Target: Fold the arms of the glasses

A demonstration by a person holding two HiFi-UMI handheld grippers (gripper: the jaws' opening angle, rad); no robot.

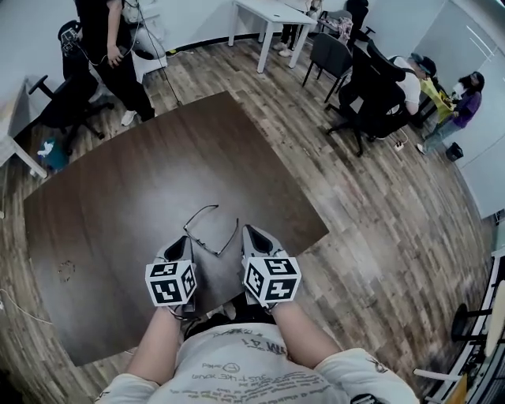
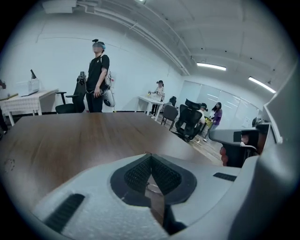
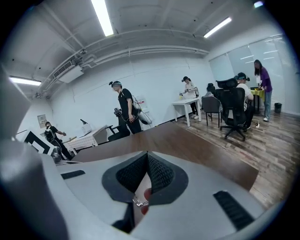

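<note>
Left gripper (image 1: 183, 239) and right gripper (image 1: 247, 230) pinch glasses (image 1: 213, 252).

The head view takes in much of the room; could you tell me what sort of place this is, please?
Most likely an open-plan office or lab workspace: a large dark wooden table stands on a wood-plank floor, with black office chairs and a white desk further back.
</note>
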